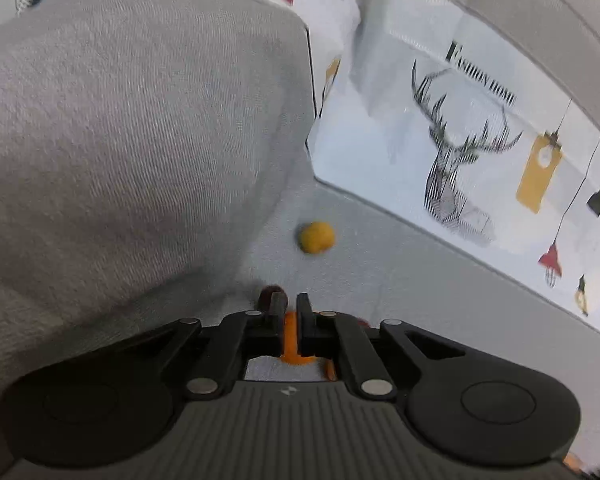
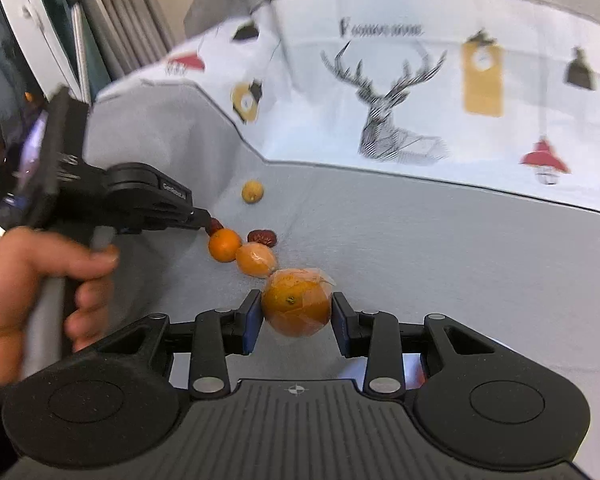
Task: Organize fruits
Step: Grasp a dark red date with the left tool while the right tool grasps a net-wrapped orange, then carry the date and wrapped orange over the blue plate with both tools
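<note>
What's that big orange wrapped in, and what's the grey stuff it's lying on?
The big orange looks wrapped in thin clear plastic film: it's glossy, wrinkled, and bunched at the top. The grey seat looks like matte woven fabric, with a fine visible weave, probably upholstery.

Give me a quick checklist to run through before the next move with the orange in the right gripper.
1. Right gripper straddles the large plastic-wrapped orange: ok.
2. Pads firmly clamped on that orange: cannot tell; they sit at its sides.
3. Neighbouring smaller wrapped orange free of the big one: not ok, they look to be touching.
4. Left gripper clear of the right one: ok, it is at the far end of the fruit row, by the bare orange.
5. Left gripper jaws: nearly shut; whether they pinch the dark red date cannot tell.
6. Small yellow fruit out of the way: ok.
</note>
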{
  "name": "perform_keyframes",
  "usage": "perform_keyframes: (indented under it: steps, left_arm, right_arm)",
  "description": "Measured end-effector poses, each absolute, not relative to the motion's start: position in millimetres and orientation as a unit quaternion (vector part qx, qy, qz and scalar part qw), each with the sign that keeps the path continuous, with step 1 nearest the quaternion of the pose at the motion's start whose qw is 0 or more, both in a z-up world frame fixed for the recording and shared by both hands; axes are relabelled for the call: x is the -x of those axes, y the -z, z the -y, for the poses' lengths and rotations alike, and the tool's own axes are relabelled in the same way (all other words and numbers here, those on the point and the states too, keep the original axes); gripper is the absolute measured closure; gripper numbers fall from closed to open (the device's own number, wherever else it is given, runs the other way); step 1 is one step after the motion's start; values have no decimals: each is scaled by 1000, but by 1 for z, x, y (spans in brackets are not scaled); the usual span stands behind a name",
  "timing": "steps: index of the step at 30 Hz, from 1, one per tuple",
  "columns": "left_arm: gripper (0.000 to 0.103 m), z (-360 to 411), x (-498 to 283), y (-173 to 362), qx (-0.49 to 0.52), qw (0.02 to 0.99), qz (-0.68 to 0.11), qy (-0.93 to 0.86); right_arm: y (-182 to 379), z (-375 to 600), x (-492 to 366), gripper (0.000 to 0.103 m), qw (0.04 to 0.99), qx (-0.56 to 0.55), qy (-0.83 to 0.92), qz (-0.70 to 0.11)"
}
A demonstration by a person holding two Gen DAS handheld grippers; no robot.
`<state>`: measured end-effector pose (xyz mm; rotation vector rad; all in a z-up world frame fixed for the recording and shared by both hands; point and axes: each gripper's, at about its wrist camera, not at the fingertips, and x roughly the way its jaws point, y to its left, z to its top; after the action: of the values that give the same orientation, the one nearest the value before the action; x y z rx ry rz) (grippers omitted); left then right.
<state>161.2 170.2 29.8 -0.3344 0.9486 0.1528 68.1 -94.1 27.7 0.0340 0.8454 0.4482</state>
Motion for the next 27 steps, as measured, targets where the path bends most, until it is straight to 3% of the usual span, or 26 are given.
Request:
perform_keyframes:
  steps: [4, 11, 15, 18, 20, 27]
  left_arm:
    - [79, -164, -165, -33, 134, 885, -440, -80]
    - [74, -146, -187, -9, 71, 870, -475, -114]
    - [73, -144, -193, 2, 64, 863, -485, -130]
    - [82, -144, -193, 4, 62, 863, -484, -128]
    - [82, -146, -191, 2, 68, 864, -483, -127]
    - [82, -156, -158, -33, 126, 876, -452, -111]
  right_arm:
    - [-35, 117, -43, 65, 889, -48, -218, -400]
    - [-13, 124, -39, 65, 879, -24, -222, -421]
    - [-13, 124, -46, 65, 879, -35, -227, -418]
    - [-13, 121, -47, 65, 879, -30, -232, -415]
    - [-13, 119, -46, 65, 880, -26, -234, -413]
    - [-31, 128, -48, 65, 887, -40, -215, -407]
